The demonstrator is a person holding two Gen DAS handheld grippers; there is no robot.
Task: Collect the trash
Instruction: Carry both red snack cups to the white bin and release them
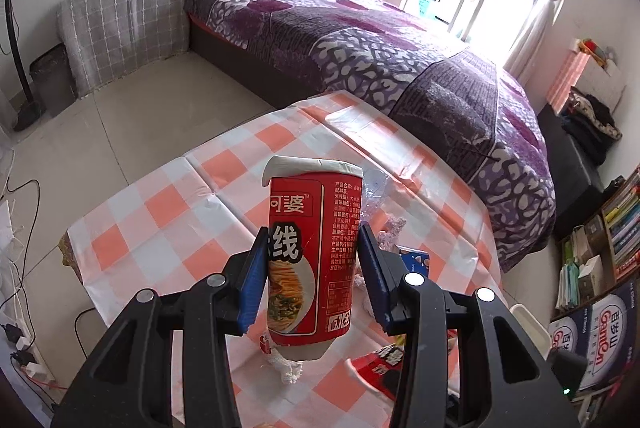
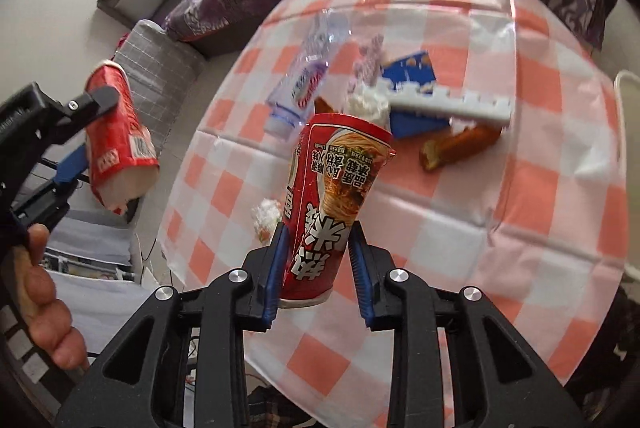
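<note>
Holding two tall red paper noodle cups above the bench with its orange-and-white checked plastic cloth (image 2: 520, 188). Our left tool (image 1: 314, 268) pinches one red cup (image 1: 314, 248) by its sides; our right tool (image 2: 316, 268) pinches the other red cup (image 2: 332, 204). Far on the bench we list a crushed clear plastic bottle (image 2: 304, 84), a blue carton (image 2: 412, 76) and a brown bread piece (image 2: 460, 144).

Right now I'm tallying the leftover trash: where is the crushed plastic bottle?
Right wrist view: the bottle lies on the checked table, upper left of centre, left of the blue box.
</note>
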